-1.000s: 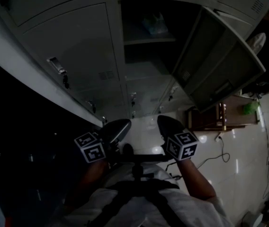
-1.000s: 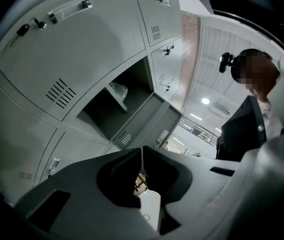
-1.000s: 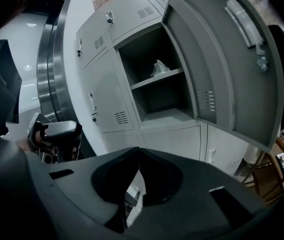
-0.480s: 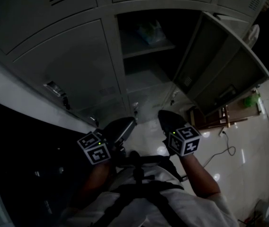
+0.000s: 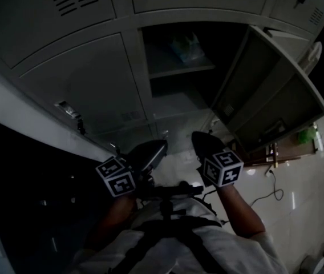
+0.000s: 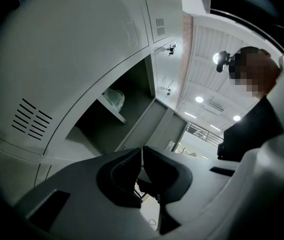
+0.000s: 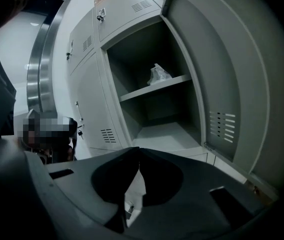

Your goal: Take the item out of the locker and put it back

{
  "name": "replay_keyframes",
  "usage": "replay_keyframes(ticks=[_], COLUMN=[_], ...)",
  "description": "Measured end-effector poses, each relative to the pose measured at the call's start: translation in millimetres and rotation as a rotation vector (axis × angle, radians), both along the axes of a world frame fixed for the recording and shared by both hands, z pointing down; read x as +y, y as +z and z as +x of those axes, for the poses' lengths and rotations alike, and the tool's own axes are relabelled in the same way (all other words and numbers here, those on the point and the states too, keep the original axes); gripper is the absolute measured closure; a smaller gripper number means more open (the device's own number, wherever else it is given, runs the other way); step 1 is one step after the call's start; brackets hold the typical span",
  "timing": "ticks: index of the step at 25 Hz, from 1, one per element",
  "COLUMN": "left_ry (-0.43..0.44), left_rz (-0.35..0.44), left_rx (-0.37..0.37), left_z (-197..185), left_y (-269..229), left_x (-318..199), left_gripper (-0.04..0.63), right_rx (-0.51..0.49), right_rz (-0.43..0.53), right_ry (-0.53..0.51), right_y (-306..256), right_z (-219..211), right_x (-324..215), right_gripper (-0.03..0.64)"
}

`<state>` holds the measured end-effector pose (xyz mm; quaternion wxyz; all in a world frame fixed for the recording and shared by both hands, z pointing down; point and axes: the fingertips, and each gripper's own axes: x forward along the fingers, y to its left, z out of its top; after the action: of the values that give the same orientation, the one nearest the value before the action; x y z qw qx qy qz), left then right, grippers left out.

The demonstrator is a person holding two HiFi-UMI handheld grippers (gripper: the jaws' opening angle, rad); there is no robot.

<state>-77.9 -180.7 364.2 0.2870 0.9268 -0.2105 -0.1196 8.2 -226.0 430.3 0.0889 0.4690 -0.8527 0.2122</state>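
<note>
Item, a crumpled pale bag, lies on the shelf of the open locker, not yet taken out. Door stands swung wide beside the shelf, leaving access free. Left tongs and right tongs, both pressed together and empty, hang below the shelf, apparently ahead of the reach.

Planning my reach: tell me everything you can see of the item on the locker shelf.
The item is a pale, crumpled bundle, seemingly thin translucent plastic, though the dim light hides detail. It sits alone on the upper shelf inside the open locker, resting on the shelf only. Nothing else touches it.
</note>
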Motion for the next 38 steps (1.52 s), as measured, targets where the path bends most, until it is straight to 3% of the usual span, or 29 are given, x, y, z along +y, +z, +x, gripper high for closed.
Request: replay_keyframes(ticks=[8,13,22,38], left_ry=[-0.017,-0.020,-0.114,-0.151], left_rz=[0.003,0.087,0.204,0.266], left_rx=[0.000,-0.027,-0.053,-0.067], left_z=[22,34,40,52], left_y=[-5,-32,-72,-100], left_x=[-11,-25,-59,-94], left_gripper=[0.599,0.599,0.600,0.598], right_rx=[0.018,0.026,0.068,0.128], right_rz=[0.032,0.097,0.239,0.340], right_ry=[-0.034,-0.033,-0.028,-0.005], right_y=[-16,-52,-112,-159], right_z=[10,18,20,11], right_x=[-8,-23,-56,-113], right_gripper=[0.611,0.611,0.611,0.611])
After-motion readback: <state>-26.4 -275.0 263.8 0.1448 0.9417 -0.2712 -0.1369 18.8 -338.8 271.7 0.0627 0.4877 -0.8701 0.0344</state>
